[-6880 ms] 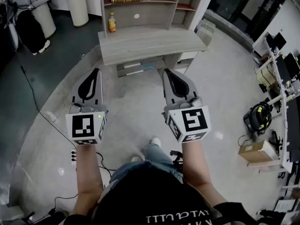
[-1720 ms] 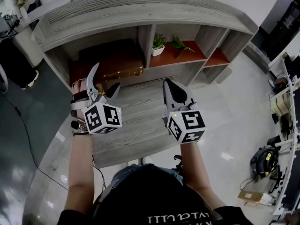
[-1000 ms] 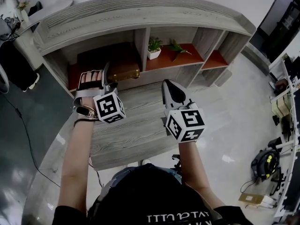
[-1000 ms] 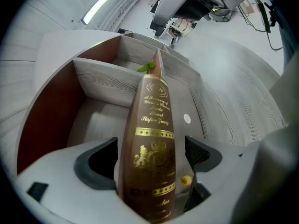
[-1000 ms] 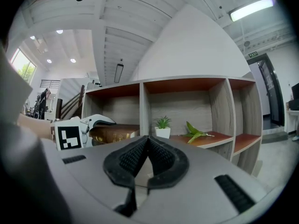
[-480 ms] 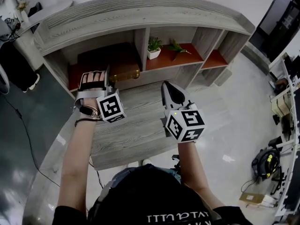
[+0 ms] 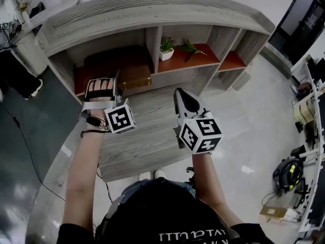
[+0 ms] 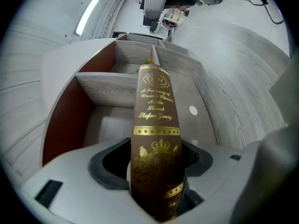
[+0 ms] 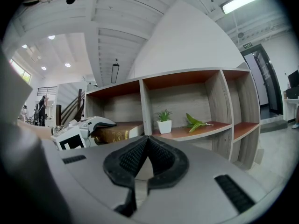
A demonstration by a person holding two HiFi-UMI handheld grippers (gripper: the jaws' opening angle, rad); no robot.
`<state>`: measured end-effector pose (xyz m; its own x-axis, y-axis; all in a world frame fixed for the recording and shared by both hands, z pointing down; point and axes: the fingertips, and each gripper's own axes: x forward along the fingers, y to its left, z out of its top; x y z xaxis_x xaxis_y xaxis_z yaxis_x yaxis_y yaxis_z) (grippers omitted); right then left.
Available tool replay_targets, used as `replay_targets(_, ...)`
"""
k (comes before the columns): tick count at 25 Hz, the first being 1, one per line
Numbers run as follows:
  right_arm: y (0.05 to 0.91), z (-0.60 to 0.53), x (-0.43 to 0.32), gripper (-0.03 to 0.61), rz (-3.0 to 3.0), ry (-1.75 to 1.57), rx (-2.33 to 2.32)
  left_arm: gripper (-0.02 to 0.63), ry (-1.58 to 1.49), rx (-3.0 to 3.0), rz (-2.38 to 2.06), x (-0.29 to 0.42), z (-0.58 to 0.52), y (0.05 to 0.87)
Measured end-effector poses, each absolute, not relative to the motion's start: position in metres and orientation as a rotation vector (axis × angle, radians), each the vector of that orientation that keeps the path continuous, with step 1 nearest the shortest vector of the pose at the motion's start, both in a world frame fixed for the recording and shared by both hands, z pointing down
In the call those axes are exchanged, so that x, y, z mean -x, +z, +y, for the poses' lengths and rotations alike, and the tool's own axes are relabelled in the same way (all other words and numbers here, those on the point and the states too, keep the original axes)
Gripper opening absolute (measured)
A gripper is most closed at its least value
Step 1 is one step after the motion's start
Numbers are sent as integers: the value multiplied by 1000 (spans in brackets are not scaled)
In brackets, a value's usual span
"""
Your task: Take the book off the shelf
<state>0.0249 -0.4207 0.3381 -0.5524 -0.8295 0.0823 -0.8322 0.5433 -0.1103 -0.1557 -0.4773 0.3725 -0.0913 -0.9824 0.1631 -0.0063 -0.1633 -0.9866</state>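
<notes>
L gripper [image 8: 156, 146]: turned on its side, grey plastic shells w/ black pads. Jaws are closing round the book [image 8: 156, 108], one pad each side of the covers. A sliver of ribbed pad shows past one cover, so no firm squeeze yet.

Book: thick hardback, brown leather-look cover, rounded spine w/ gilt bands, crest & lettering. It lies flat in the left bay of the shelf [image 7: 152, 14], spine to the front, one end close to the divider [image 7: 153, 43].

R gripper [image 9: 147, 141]: pads pressed together, nothing btwn them. It hangs over the desk top [image 7: 147, 131], well apart from the book.

Shelf & desk top: grey wood-grain, curved front edges. The shelf boards [image 7: 188, 61] are red-brown.

Middle bay: small potted plant [image 7: 165, 48] & a green sprig [image 7: 193, 48], on the other side of the divider from the book.

Room to move: there's a gap above the book up to the shelf's top board, & the bay front opens straight onto the desk top.
</notes>
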Motion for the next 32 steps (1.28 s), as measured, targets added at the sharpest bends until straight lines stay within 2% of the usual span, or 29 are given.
replay_targets(6, 339, -409, -28, 10, -2732, 227, -1504, 261, -1398, 1345, 1190, 151, -462, 375)
replay_targets(32, 320, -373, -35, 10, -2769, 93, -1436, 236, -1355, 1349, 1221, 130, -422, 361)
